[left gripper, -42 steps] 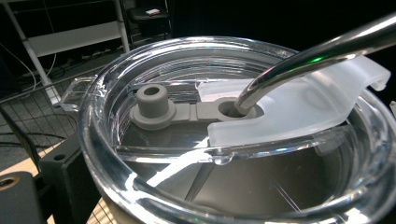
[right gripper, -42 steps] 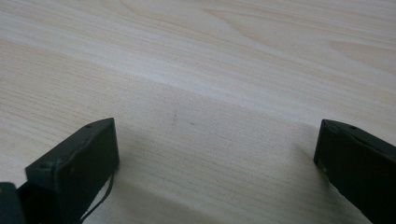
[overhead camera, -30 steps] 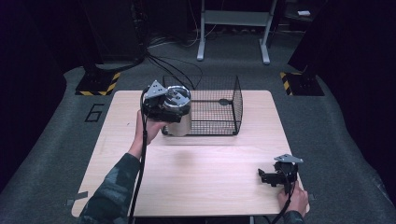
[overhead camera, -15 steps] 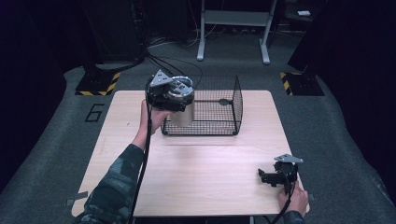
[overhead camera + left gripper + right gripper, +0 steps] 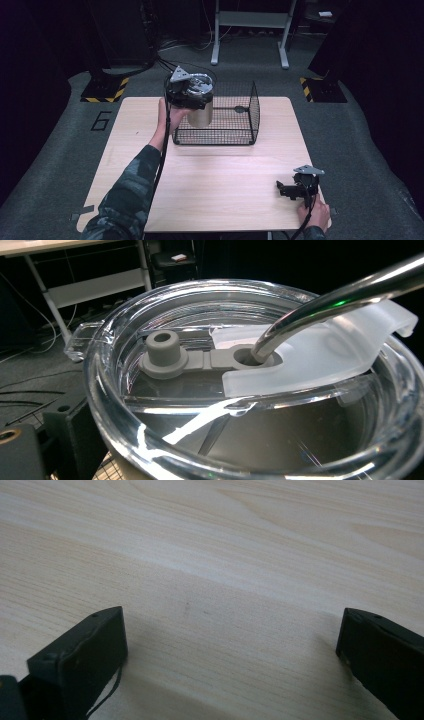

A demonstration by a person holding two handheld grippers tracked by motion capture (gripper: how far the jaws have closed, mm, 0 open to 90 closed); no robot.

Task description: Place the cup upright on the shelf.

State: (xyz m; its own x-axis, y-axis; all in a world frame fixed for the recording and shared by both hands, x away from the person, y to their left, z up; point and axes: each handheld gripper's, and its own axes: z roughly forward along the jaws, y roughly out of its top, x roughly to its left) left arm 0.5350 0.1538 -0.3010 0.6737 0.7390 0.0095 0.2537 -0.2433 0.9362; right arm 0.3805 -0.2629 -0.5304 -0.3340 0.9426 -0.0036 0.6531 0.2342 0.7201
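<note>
Surface [image 5: 225, 185] pale wood grain. Wire basket [image 5: 235, 125] black. Tumbler [image 5: 201, 115] silver, lid [image 5: 150, 405] clear. Sleeve [image 5: 125, 200] camouflage green. Jaws black.

Light wood-grain table [image 5: 215, 175], rectangular with rounded corners, standing on grey carpeted floor [image 5: 60, 150]. A black wire basket [image 5: 235, 127] sits on its far half, near centre. The right gripper [image 5: 295, 189] rests at the near right corner.
</note>
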